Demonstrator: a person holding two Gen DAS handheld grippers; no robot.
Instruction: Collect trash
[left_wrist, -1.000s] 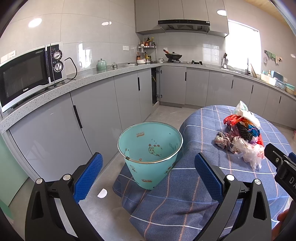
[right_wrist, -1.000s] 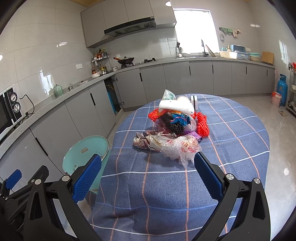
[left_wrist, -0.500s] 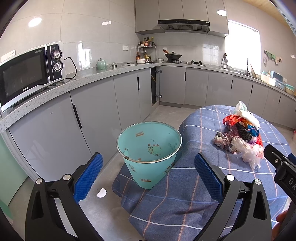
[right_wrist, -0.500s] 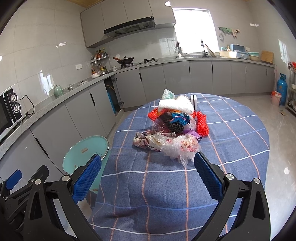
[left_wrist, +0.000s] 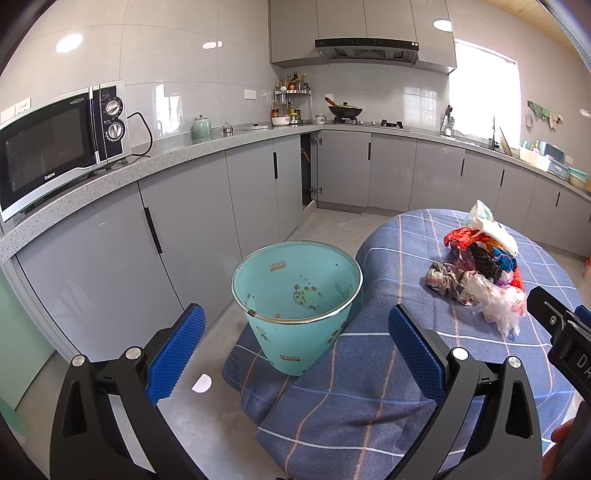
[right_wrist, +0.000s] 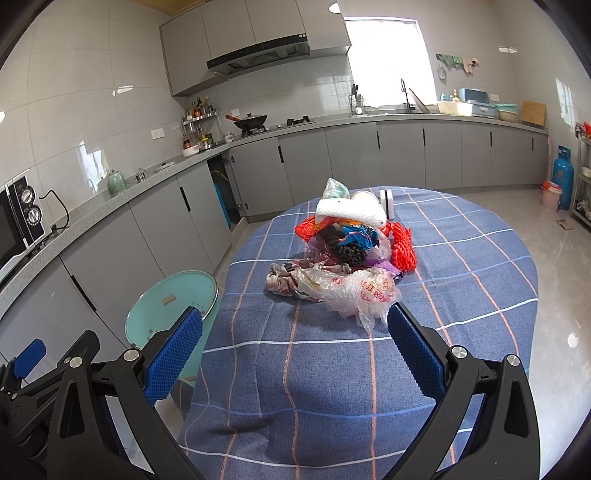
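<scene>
A pile of trash (right_wrist: 351, 247) lies on the blue checked tablecloth (right_wrist: 461, 280): clear plastic bags, red netting, a white foam piece, dark netting, a crumpled cloth. It also shows in the left wrist view (left_wrist: 480, 269). A teal bin (left_wrist: 295, 295) stands on the floor at the table's left edge, empty inside; it also shows in the right wrist view (right_wrist: 170, 306). My left gripper (left_wrist: 295, 347) is open and empty, just short of the bin. My right gripper (right_wrist: 295, 347) is open and empty over the near tablecloth, short of the pile.
Grey cabinets and a stone counter (left_wrist: 184, 155) run along the left and back walls, with a microwave (left_wrist: 59, 140) on the counter. One cabinet door (left_wrist: 306, 170) stands ajar. A white scrap (left_wrist: 201, 384) lies on the floor. A blue gas cylinder (right_wrist: 563, 177) stands far right.
The left wrist view has drifted slightly, the bin and pile shifting a little left. Both grippers stay open and empty.
</scene>
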